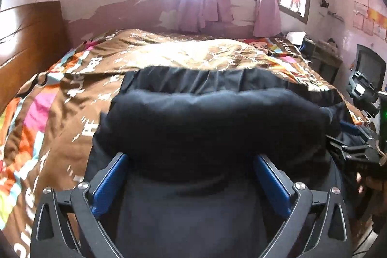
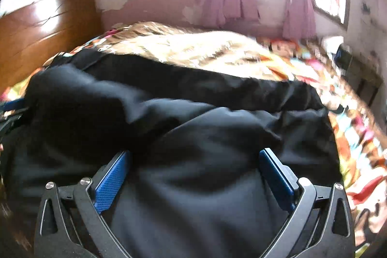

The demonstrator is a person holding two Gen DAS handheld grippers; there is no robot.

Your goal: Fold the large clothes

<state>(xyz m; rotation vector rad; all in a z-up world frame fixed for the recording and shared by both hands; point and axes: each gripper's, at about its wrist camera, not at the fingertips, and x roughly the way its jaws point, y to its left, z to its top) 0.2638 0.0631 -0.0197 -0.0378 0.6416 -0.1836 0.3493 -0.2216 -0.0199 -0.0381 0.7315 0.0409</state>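
A large black garment (image 1: 212, 117) lies in a thick fold across the near part of the bed. In the left wrist view my left gripper (image 1: 191, 157) hovers over its near edge, open, its blue pads (image 1: 111, 185) spread wide with the cloth lying between them unpinched. The right wrist view shows the same garment (image 2: 193, 117), rumpled and blurred. My right gripper (image 2: 196, 152) is also open over it, and no cloth is clamped by its fingers (image 2: 278, 180). The right gripper (image 1: 358, 151) also shows at the right edge of the left wrist view.
The bed carries a brown cartoon-print quilt (image 1: 72, 93). A wooden headboard (image 1: 29, 35) stands on the left. Behind the bed is a window with pink curtains (image 1: 203, 6). A desk (image 1: 324, 52) and a black chair (image 1: 367, 74) stand at the right.
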